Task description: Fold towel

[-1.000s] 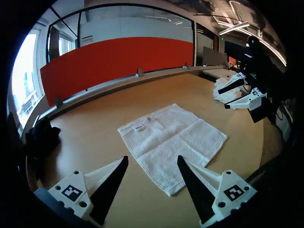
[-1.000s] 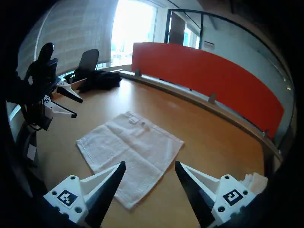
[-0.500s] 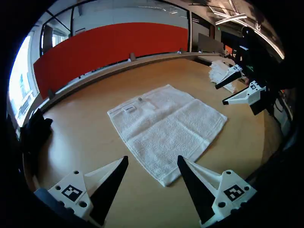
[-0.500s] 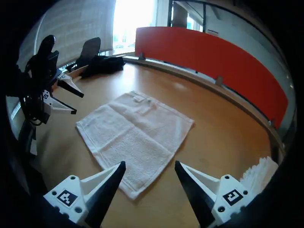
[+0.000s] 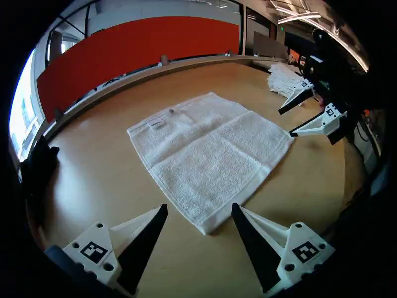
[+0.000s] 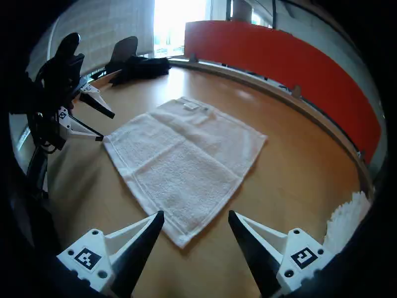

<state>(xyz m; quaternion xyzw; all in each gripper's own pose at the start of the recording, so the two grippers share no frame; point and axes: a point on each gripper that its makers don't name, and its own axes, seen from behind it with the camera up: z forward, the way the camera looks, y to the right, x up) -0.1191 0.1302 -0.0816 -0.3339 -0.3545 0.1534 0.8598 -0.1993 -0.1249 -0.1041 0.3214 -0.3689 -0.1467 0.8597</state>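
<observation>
The towel (image 5: 208, 154) lies flat and open on the wooden table (image 5: 99, 174), white, creased across its middle, with a small label (image 5: 157, 124) near its far edge. One corner points into the gap of the left gripper (image 5: 198, 206), whose fingers are spread wide and hold nothing. Another corner points into the gap of the right gripper (image 6: 195, 212), which is spread just as wide and just as empty.

The left gripper view takes in the right gripper off by the towel's right-hand corner, with a stack of white cloths (image 5: 285, 79) beyond it. The right gripper view takes in the left gripper by the towel's left corner, a black chair (image 6: 124, 49), and a dark bundle (image 6: 141, 67) on the table's far end below a bright window (image 6: 173, 25). A long red partition (image 5: 139, 49) runs along the table's far edge.
</observation>
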